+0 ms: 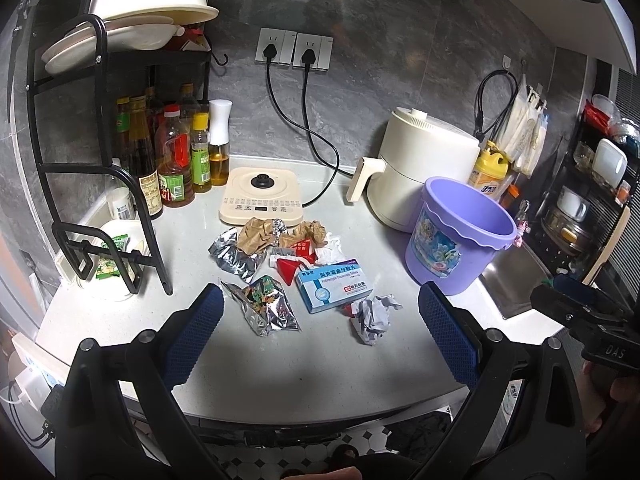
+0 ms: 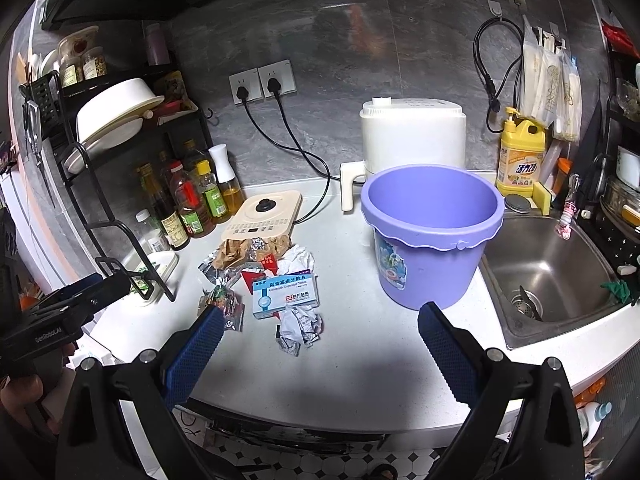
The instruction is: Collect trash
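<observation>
Both tongs, left tongs [image 1: 320,320] and right tongs [image 2: 320,332], gape empty; medicine box [image 1: 334,286] lies flat, long axis ten-to-four o'clock.

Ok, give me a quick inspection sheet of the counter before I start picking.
Surface: pale speckled countertop, front area bare.
Job's things: purple plastic bucket upright, looks empty; blue-white medicine box, crumpled white paper ball, foil snack wrapper, crumpled brown paper, all on the counter.
Clutter: cream induction hob, white air fryer, oil bottles.
Grippers: left gripper open, empty; right gripper open, empty.
Cables: two black cords plugged into wall sockets.
Surroundings: steel sink right of bucket.
</observation>
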Tool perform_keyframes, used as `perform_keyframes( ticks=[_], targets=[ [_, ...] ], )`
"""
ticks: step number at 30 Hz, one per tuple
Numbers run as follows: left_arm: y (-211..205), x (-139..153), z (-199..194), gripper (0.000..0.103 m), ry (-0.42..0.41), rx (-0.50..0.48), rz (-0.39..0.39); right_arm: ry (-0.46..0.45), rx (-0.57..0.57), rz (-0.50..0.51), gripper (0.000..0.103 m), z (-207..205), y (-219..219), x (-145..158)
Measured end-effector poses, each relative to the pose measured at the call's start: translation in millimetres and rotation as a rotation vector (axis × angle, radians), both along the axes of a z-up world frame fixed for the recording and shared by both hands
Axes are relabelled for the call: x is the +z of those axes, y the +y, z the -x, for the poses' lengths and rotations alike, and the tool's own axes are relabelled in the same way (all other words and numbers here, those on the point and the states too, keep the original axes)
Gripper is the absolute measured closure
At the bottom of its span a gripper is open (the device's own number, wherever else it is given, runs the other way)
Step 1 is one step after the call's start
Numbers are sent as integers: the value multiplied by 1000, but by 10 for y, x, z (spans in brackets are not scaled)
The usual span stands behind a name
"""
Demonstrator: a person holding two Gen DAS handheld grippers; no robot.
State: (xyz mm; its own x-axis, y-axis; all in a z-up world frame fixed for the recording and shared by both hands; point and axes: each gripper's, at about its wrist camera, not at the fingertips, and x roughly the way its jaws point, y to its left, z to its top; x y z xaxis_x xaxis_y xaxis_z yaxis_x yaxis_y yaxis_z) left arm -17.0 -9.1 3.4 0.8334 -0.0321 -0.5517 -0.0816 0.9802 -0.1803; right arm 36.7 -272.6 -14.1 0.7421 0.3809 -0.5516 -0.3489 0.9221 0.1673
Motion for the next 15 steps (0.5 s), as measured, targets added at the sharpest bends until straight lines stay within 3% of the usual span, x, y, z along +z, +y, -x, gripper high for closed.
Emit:
perform_keyframes(
  ticks=[15],
  targets=[
    [-58, 7, -55, 6, -4, -5, 3, -7, -2, -3, 8, 13, -33, 17]
  ],
)
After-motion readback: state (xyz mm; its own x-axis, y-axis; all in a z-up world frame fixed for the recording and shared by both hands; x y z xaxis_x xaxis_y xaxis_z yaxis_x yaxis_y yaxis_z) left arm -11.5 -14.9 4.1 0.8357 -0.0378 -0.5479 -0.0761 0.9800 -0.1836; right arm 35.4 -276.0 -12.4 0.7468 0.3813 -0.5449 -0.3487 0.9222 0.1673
